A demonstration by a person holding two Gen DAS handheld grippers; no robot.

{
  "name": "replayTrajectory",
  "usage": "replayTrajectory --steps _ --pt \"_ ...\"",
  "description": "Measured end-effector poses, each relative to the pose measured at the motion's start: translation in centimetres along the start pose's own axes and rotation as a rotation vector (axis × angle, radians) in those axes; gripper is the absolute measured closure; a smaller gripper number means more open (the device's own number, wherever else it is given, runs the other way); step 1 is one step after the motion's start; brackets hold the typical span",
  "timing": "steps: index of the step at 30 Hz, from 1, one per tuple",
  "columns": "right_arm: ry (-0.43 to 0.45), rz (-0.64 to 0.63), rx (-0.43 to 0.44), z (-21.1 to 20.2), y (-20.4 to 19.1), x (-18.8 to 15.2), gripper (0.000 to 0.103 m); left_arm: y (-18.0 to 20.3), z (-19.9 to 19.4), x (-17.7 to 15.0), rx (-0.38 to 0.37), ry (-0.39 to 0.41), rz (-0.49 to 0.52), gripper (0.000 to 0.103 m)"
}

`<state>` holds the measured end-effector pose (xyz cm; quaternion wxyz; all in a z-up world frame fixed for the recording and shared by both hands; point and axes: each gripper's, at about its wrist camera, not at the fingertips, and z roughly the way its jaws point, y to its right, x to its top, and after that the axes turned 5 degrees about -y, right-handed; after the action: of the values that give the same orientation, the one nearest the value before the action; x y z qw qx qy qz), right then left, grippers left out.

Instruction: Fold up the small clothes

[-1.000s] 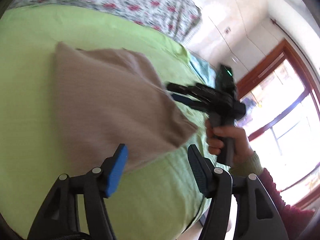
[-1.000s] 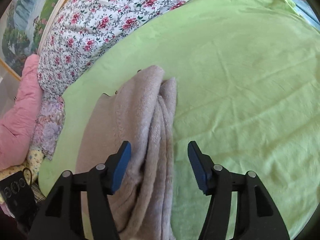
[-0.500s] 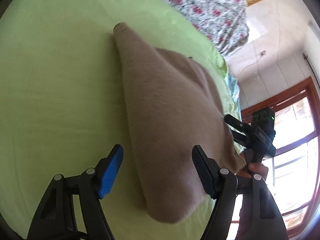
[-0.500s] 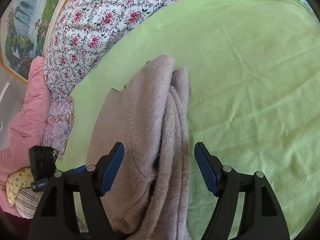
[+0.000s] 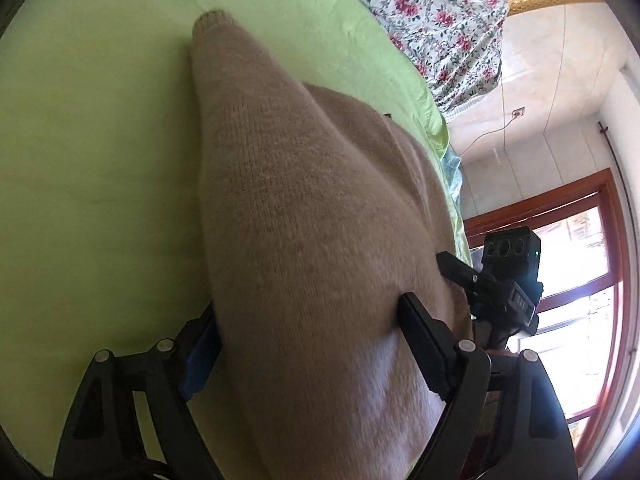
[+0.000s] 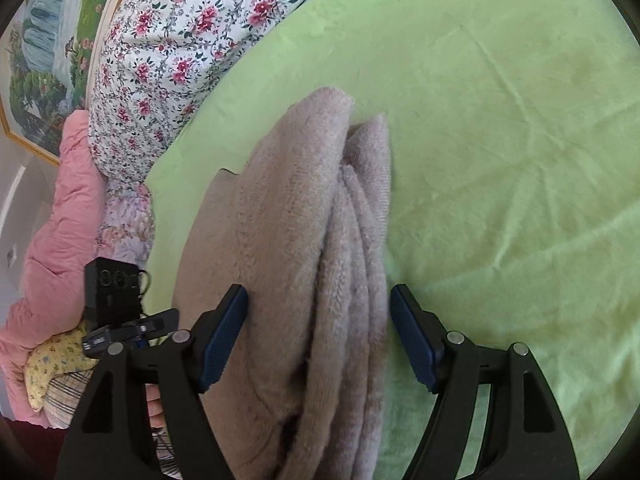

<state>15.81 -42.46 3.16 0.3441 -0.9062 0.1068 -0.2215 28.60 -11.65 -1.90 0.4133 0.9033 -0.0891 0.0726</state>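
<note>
Both tools have pushed in around the folded beige sweater (image 5: 304,248) on the green bed (image 6: 500,140), left tool (image 5: 308,336) and right tool (image 6: 318,336) spread apart astride it at lower centre, seemingly ready to clamp.

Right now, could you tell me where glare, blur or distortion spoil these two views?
Left wrist view: the window is blown out white, and the sweater goes soft and hazy near the lens. Right wrist view: even light, the sweater's knit sharp; fisheye bending curves the green sheet towards the dark rim.
</note>
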Motion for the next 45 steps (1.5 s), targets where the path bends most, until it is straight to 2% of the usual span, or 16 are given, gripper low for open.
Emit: replayTrajectory --steps 2,3,4,7,9,12,18,21,24,29,31,33,35,36,40,45 --pt "-0.008 -0.008 0.006 0.4 -0.2 0.0 0.03 -0.3 0.3 0.0 -0.011 0.015 -0.006 0.032" --pt "-0.018 -0.011 0.017 0.7 -0.3 0.0 0.037 -0.3 0.2 0.0 -0.004 0.032 -0.007 0.037" --pt "-0.03 -0.004 0.039 1.0 -0.4 0.0 0.055 -0.4 0.1 -0.1 -0.003 0.044 -0.013 0.042" --pt "-0.014 -0.042 0.013 1.1 -1.6 -0.5 0.061 -0.4 -1.0 -0.7 -0.018 0.067 -0.013 0.057" --pt "0.007 -0.058 0.015 0.6 -2.8 -0.9 0.065 -0.2 -2.6 -1.5 -0.023 0.076 -0.003 0.061" --pt "0.033 -0.095 0.054 0.3 -5.7 -1.9 0.067 0.0 -6.0 -3.2 0.019 0.116 0.039 0.061" --pt "0.018 -0.196 0.163 4.2 -13.5 -4.2 0.067 -3.8 -16.8 -8.5 0.073 0.229 0.028 0.062" --pt "-0.02 -0.216 0.224 8.1 -17.2 -5.0 0.067 -6.3 -21.1 -10.3 0.104 0.264 -0.007 0.062" --pt "-0.055 -0.225 0.243 11.7 -19.6 -5.8 0.067 -9.1 -24.2 -11.6 0.144 0.28 -0.02 0.061" --pt "-0.137 -0.214 0.185 17.3 -20.8 -7.4 0.066 -14.2 -25.1 -12.9 0.203 0.235 -0.046 0.059" --pt "-0.161 -0.214 0.132 18.5 -20.5 -7.9 0.061 -16.2 -25.0 -13.6 0.169 0.229 -0.069 0.051" --pt "-0.168 -0.185 0.147 18.6 -19.9 -8.0 0.055 -16.9 -25.4 -14.2 0.147 0.234 -0.079 0.043" --pt "-0.179 -0.15 0.14 18.3 -19.2 -7.9 0.049 -17.1 -26.2 -14.7 0.157 0.243 -0.07 0.039" --pt "-0.176 -0.15 0.131 17.9 -19.2 -7.7 0.048 -17.0 -26.7 -14.7 0.177 0.243 -0.066 0.033" --pt "-0.116 -0.183 0.066 15.7 -19.8 -6.5 0.047 -16.8 -28.5 -13.6 0.258 0.281 -0.059 0.028" --pt "0.026 -0.188 0.044 14.3 -20.9 -3.5 0.047 -17.6 -29.6 -10.0 0.359 0.344 -0.143 0.026"
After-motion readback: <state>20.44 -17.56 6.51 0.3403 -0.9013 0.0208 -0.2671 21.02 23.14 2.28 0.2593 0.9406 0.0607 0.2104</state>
